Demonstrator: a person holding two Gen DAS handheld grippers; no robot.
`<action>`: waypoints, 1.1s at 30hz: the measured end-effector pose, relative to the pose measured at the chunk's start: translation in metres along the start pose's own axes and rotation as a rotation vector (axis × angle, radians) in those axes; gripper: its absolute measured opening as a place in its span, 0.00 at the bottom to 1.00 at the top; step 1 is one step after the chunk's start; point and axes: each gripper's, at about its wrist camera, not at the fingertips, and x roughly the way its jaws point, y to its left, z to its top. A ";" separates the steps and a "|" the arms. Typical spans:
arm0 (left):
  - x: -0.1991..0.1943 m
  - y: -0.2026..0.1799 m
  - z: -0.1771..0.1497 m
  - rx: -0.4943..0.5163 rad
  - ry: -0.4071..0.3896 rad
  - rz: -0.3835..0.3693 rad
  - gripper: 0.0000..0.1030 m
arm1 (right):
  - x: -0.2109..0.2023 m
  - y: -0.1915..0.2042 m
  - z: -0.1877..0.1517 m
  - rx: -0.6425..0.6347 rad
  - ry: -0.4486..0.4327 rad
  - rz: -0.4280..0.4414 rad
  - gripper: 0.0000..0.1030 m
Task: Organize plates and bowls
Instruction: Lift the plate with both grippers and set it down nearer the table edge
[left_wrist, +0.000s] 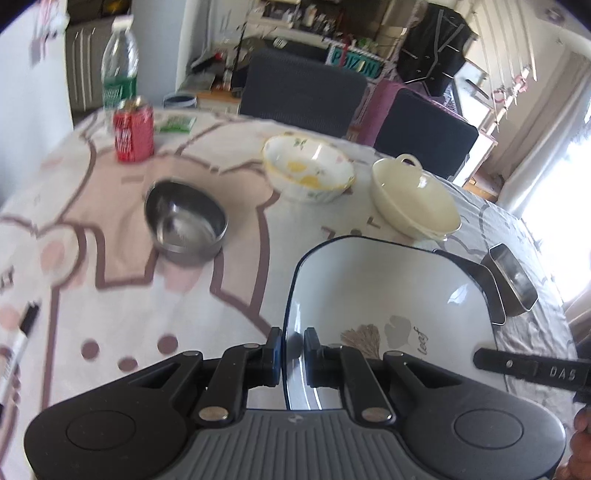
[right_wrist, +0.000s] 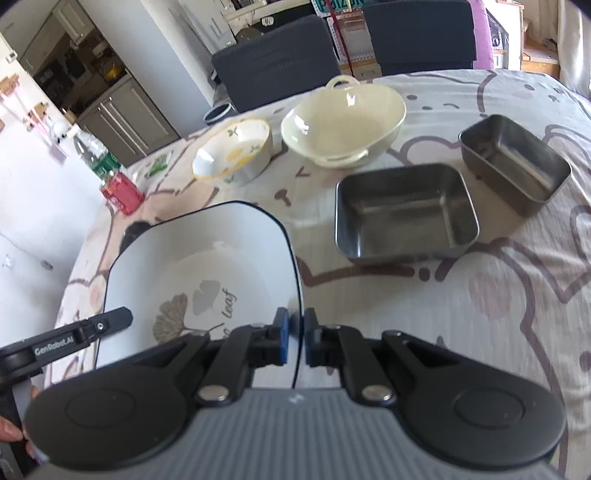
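Two claws grip one dish between us: our left claw (left_wrist: 293, 356) is clenched on the left rim of the square white plate (left_wrist: 388, 295), and our right claw (right_wrist: 294, 341) is clenched on its right rim, each pair of blue-padded fingers pinching the thin dark-edged rim. The plate, printed with ginkgo leaves and the word "leaf", hangs tilted above the tabletop (left_wrist: 110, 258) rather than lying on it.

Beyond the plate in the left wrist view we see a round steel bowl (left_wrist: 185, 221) standing alone on the patterned cloth, with a floral ceramic bowl (left_wrist: 308, 173) further back and a cream handled bowl (left_wrist: 415, 199) just beside that one. At the right edge, partly hidden by the plate, part of a steel container (left_wrist: 513, 280) shows.

In the right wrist view two rectangular steel trays stand right of the plate: the nearer steel tray (right_wrist: 406, 212) and the farther steel tray (right_wrist: 515, 162), close together but apart.

At the far left corner of the tabletop stand a red can (left_wrist: 133, 134) and a clear water bottle (left_wrist: 120, 66), touching or nearly so. A marker pen (left_wrist: 18, 347) lies near the left edge.
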 end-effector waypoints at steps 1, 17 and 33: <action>0.003 0.003 -0.001 -0.009 0.008 -0.004 0.12 | 0.001 0.001 -0.002 -0.002 0.008 -0.007 0.10; 0.042 0.018 -0.005 -0.021 0.112 0.014 0.12 | 0.042 0.001 -0.010 -0.006 0.146 -0.042 0.09; 0.058 0.023 -0.006 -0.033 0.143 0.031 0.13 | 0.075 0.010 -0.012 -0.043 0.231 -0.096 0.12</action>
